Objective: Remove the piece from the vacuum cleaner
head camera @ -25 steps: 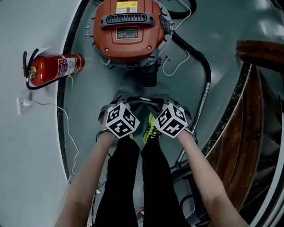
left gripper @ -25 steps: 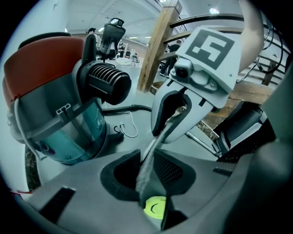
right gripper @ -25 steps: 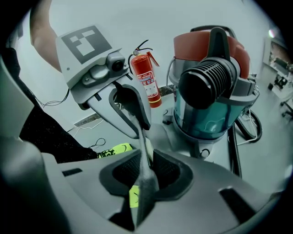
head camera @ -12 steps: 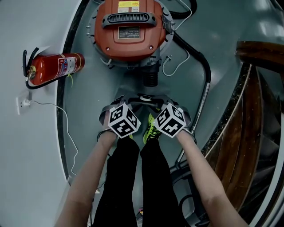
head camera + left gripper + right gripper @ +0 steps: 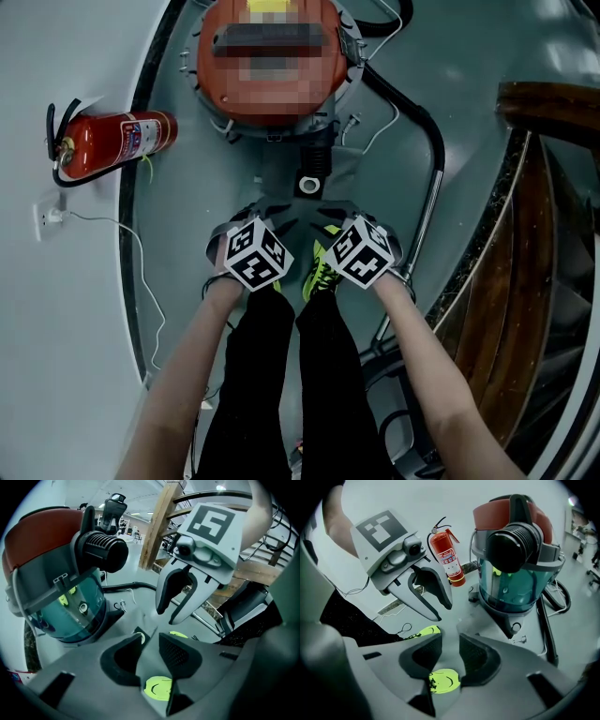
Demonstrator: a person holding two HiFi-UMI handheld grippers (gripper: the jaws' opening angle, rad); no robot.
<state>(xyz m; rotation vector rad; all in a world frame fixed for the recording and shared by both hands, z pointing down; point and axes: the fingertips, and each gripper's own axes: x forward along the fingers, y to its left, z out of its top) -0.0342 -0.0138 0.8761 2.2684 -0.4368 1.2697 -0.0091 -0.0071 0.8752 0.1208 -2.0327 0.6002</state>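
Note:
The vacuum cleaner (image 5: 272,66) has a red top and a teal see-through drum (image 5: 70,606). A black ribbed piece (image 5: 315,161) sticks out of its front toward me, with a pale ring at its end. It also shows in the left gripper view (image 5: 102,551) and the right gripper view (image 5: 513,545). My left gripper (image 5: 267,214) and right gripper (image 5: 339,214) hover side by side just short of that end. Both have just been opening their jaws. Only floor and a yellow shoe show between the left pads (image 5: 176,653) and the right pads (image 5: 476,656).
A red fire extinguisher (image 5: 112,145) lies on the floor at the left. A black hose (image 5: 427,131) curves from the vacuum down the right side, next to a metal tube (image 5: 427,234). A white cable (image 5: 141,272) trails at the left. Wooden stairs (image 5: 544,234) stand at the right.
Both pairs of jaws have spread. The ringed end of the black piece, which lay between the two gripper tips, now sits higher in the head view, clear of them.

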